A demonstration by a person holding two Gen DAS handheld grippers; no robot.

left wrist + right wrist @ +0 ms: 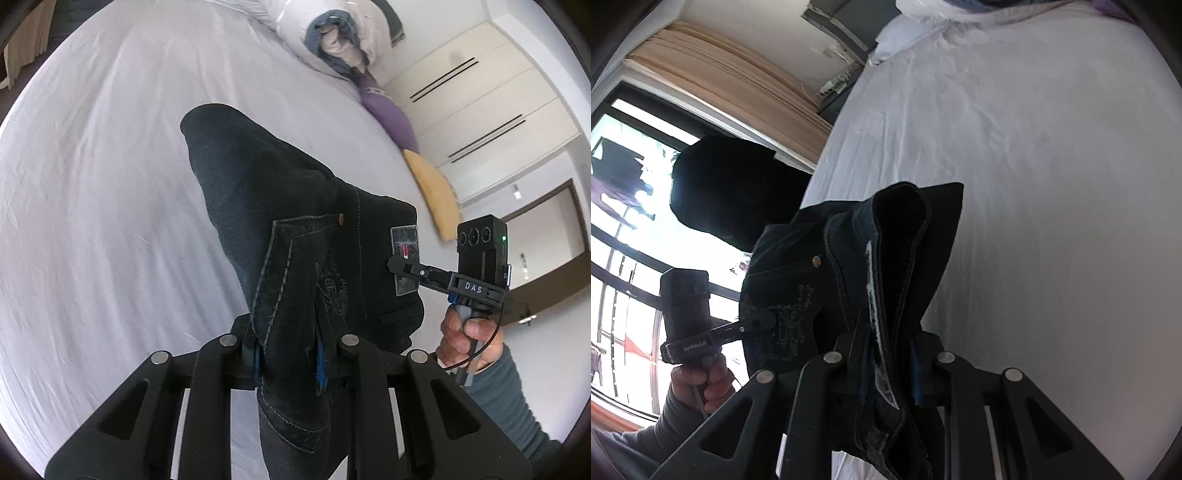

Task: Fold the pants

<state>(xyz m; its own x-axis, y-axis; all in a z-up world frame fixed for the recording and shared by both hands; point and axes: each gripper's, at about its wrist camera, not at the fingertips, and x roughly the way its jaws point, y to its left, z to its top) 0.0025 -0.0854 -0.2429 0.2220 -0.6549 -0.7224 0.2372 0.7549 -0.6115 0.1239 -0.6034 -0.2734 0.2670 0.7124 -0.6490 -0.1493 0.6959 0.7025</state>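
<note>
Pants (pixel 295 229): dark jeans are hanging in the air over the white bed (pixel 103 192), held up at the waistband end, with the legs trailing away toward the sheet; whether the far end is touching the bed is hard to tell.
Left gripper (pixel 290 354): its fingers are closing on the denim beside the back pocket (pixel 295 273), the cloth bunching between the blue pads.
Right gripper (pixel 888 373): its fingers are clamping the waistband near the leather label (pixel 404 258); in the left wrist view its tip is sitting right at that label.
Step in hand: the pants are being carried or laid out for a fold, as I judge it.
Doing it well: both grips should be keeping level and pulling the waistband taut, so the legs are settling flat and aligned rather than twisting.
Containers: a clear plastic bag (pixel 332 33) at the far side of the bed is holding bundled clothing, blue and pale pieces showing at its mouth.
</note>
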